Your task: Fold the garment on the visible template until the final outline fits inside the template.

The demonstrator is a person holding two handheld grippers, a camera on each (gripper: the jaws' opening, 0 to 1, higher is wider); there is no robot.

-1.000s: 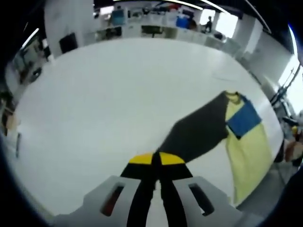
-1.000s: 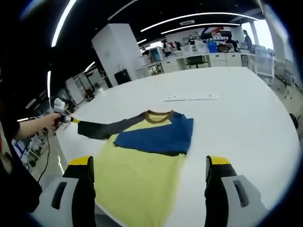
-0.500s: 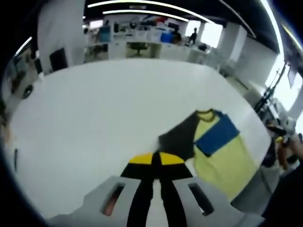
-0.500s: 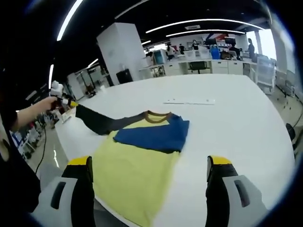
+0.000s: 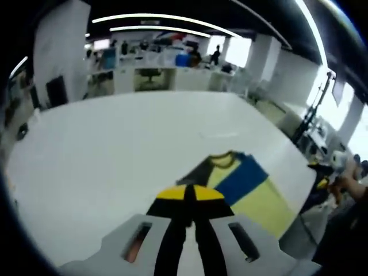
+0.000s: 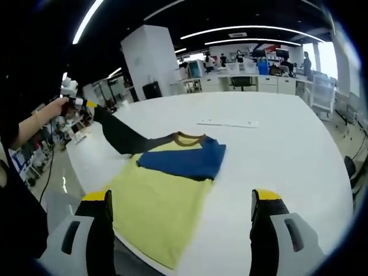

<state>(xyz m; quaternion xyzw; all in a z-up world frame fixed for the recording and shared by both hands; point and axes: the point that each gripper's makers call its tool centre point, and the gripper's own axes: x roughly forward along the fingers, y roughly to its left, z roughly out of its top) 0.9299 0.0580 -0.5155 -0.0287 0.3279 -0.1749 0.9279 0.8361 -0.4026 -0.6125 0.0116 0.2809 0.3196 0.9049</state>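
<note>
Yellow cotton makes up the body of the long-sleeved shirt with a brown collar (image 6: 167, 190), which lies on the broad white counter (image 6: 276, 149), its hem hanging over the near edge. We judge the fold partly done: the blue sleeve (image 6: 184, 161) already lies across the chest, while the dark grey sleeve (image 6: 118, 135) is lifted off to the side, pinched in our left tongs (image 6: 86, 103). That sleeve must yet cross the chest, and the body fold up. Our right tongs (image 6: 181, 224) stand wide and empty above the hem. The left gripper view shows the left tongs (image 5: 190, 195) pressed together, the shirt beyond; the sleeve between them is probably hidden there. A thin white strip (image 6: 227, 123) lies beyond the collar; no template outline is clear to us.
</note>
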